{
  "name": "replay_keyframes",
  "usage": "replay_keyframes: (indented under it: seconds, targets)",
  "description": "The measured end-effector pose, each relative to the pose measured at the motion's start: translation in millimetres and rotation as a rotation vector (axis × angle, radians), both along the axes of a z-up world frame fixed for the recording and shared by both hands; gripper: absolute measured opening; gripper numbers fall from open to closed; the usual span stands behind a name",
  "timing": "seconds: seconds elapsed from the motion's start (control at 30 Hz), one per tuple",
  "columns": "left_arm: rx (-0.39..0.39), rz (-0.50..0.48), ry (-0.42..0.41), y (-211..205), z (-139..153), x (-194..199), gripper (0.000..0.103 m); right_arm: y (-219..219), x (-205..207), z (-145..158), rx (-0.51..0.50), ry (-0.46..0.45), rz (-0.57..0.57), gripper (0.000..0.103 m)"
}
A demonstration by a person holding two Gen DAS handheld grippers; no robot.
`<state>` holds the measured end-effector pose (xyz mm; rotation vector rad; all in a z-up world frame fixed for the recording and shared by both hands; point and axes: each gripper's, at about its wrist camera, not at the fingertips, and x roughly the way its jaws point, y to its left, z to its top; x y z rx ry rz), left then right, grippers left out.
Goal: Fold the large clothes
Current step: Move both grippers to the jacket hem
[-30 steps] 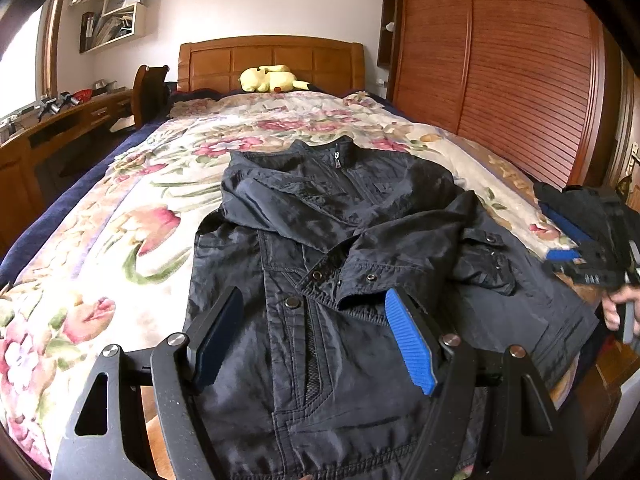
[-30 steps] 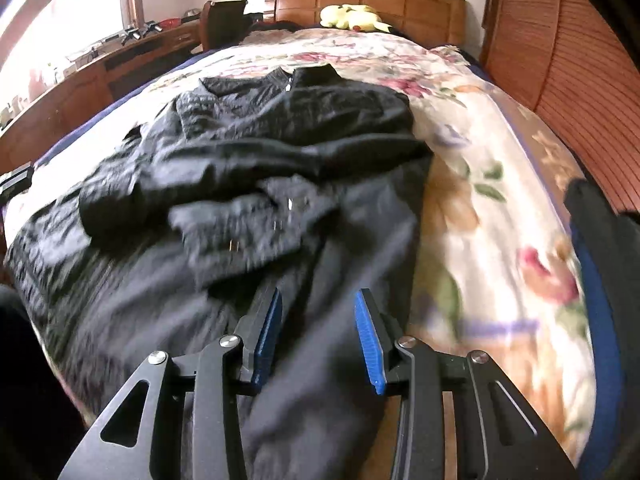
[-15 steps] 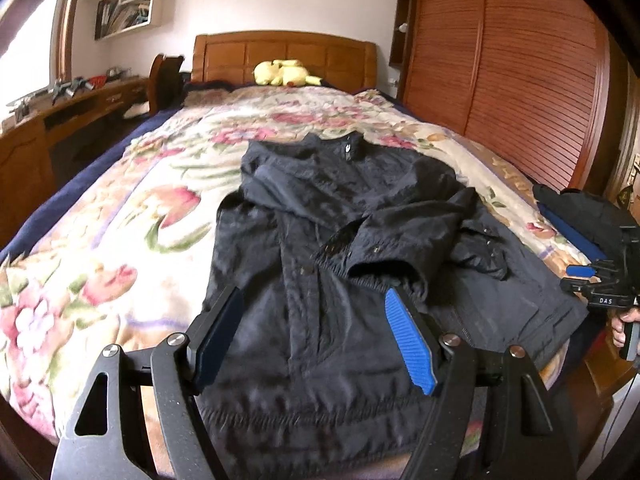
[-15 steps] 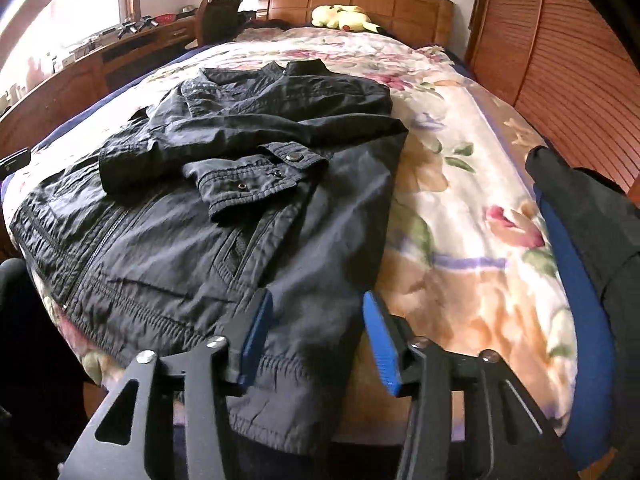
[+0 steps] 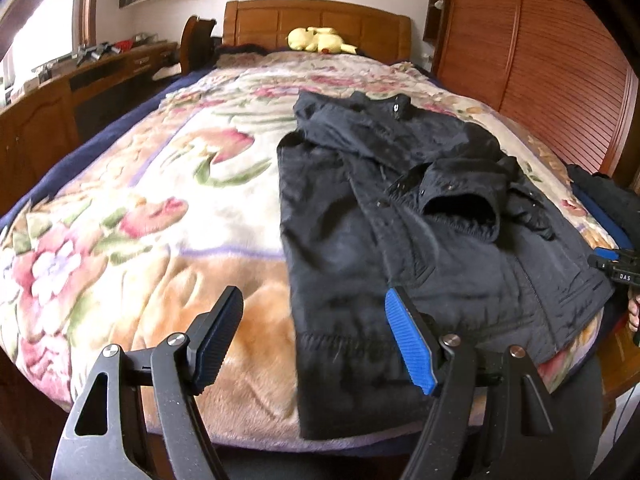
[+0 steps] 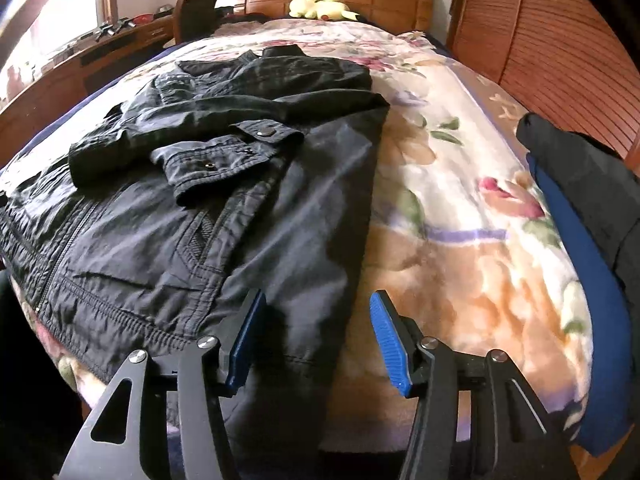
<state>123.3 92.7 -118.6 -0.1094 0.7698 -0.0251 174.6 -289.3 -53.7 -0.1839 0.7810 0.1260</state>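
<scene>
A black jacket (image 5: 400,216) lies flat on the floral bedspread (image 5: 140,208), collar toward the headboard, both sleeves folded across its front. My left gripper (image 5: 312,336) is open and empty, above the jacket's bottom left hem corner at the foot of the bed. In the right wrist view the jacket (image 6: 224,184) fills the left half. My right gripper (image 6: 316,336) is open and empty, its jaws straddling the jacket's bottom right hem corner. The right gripper also shows at the right edge of the left wrist view (image 5: 616,268).
A yellow plush toy (image 5: 316,40) lies by the wooden headboard (image 5: 320,16). A wooden desk (image 5: 80,80) and a chair (image 5: 196,44) run along the left. A slatted wooden wardrobe (image 5: 540,60) stands at the right. Dark and blue clothes (image 6: 588,216) lie on the bed's right edge.
Both grippers have pulled back toward the foot of the bed. The left one shifted left to the hem corner. The right gripper's jaws have opened wider.
</scene>
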Motion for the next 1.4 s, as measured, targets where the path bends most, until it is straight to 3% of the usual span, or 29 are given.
replay_keyframes:
  seconds: [0.33,0.63,0.73,0.83,0.87,0.97,1.07,1.1,1.23,1.4]
  targets:
    - [-0.009,-0.016,0.021,10,-6,-16,0.074,-5,-6,-4,0.032,0.023,-0.008,0.059]
    - [-0.021,-0.039,0.036,7,-11,-24,0.063,-8,-12,-8,0.054,0.029,0.001,0.059]
    - [-0.033,-0.05,0.04,6,-12,-24,0.055,-9,-13,-9,0.075,0.047,0.014,0.059]
    - [-0.057,-0.082,0.048,3,-14,-25,0.035,-13,-14,-7,0.164,0.084,0.043,0.057]
    - [-0.065,-0.088,0.055,2,-15,-24,0.033,-13,-15,-7,0.193,0.095,0.059,0.056]
    - [-0.055,-0.082,0.055,-1,-15,-26,0.033,-5,-19,-8,0.128,0.08,0.082,0.054]
    - [-0.053,-0.08,0.057,-1,-15,-26,0.033,-5,-18,-7,0.129,0.076,0.087,0.046]
    - [-0.052,-0.08,0.057,-1,-14,-26,0.033,-5,-18,-7,0.126,0.071,0.09,0.039]
    - [-0.058,-0.081,0.039,0,-8,-28,0.012,-4,-23,-2,0.13,0.037,0.097,0.018]
    - [-0.037,-0.119,-0.054,-9,28,-37,0.006,-2,-35,23,0.176,-0.033,0.11,0.009]
